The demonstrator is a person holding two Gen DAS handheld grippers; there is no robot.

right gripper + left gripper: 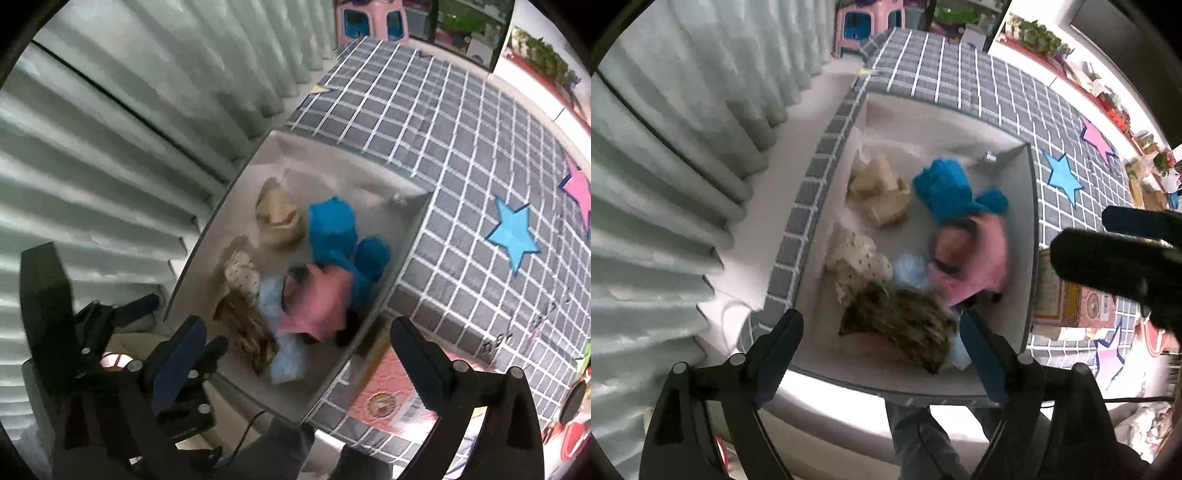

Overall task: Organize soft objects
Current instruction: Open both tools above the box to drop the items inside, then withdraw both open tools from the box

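A grey fabric bin (923, 122) (343, 166) sits below both grippers at the edge of a checked mat. It holds several soft items: a beige one (881, 194) (277, 218), a blue one (945, 188) (332, 225), a blurred pink one (982, 258) (317, 299), a spotted white one (857, 254) (240, 273), a pale blue one (908, 267) (288, 358) and a brown furry one (901, 325) (247, 328). My left gripper (881, 321) hangs open over the furry item, holding nothing. My right gripper (297, 325) is open over the pink item, also empty.
A pale pleated curtain (665, 166) (110, 147) hangs left of the bin. The grey checked mat (960, 74) (443, 147) carries a blue star (1063, 177) (513, 232) and a pink star (1097, 138). A pink stool (868, 26) stands beyond. A colourful printed box (1075, 299) (388, 402) lies right of the bin.
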